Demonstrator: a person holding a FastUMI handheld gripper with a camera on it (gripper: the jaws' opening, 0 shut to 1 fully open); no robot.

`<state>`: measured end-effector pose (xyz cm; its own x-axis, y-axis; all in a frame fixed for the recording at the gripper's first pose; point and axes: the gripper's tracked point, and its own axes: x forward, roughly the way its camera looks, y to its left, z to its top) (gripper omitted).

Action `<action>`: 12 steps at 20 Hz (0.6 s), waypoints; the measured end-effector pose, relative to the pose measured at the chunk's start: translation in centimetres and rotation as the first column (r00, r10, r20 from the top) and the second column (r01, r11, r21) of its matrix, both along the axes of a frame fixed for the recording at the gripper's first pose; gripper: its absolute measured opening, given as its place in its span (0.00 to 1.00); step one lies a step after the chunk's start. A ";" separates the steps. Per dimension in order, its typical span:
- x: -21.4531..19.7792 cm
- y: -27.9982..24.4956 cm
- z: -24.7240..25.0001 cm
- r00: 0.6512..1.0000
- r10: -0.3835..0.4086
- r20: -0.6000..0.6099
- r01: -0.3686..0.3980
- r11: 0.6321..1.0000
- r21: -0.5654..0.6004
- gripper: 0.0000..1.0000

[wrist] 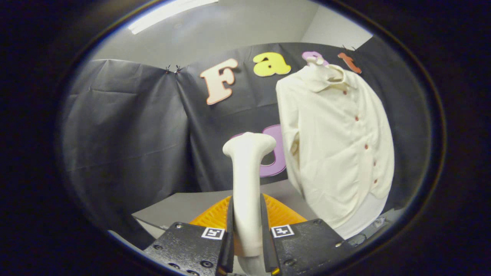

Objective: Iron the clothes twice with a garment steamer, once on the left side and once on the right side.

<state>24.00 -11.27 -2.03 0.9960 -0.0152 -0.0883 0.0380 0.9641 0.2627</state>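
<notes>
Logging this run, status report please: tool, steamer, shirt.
Tool shut on steamer, held upright. Shirt hanging beyond, to its right, untouched. Nothing between them.

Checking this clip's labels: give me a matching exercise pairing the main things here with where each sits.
Things:
1. white garment steamer
2. cream button-front shirt
3. orange ribbed basket
4. gripper

Places:
A. hanging up, beyond and to the right of the fingers
B. low on the table, behind the steamer
C. upright between the fingers
D. clamped on the steamer's handle

Pairs: 1-C, 2-A, 3-B, 4-D

No readable text beyond square coded markers (213,232) atop the tool (247,230), clamping the steamer (247,184).
</notes>
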 end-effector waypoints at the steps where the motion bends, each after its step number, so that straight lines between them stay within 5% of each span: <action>1: -0.5 -1.4 0.9 1.000 -0.018 0.023 0.019 1.000 -0.009 0.30; 12: -0.1 -13.2 4.8 0.975 -0.142 0.172 0.163 0.981 -0.110 0.30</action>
<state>23.88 -24.48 2.76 0.9818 -0.1687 0.0869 0.1536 0.9755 0.1577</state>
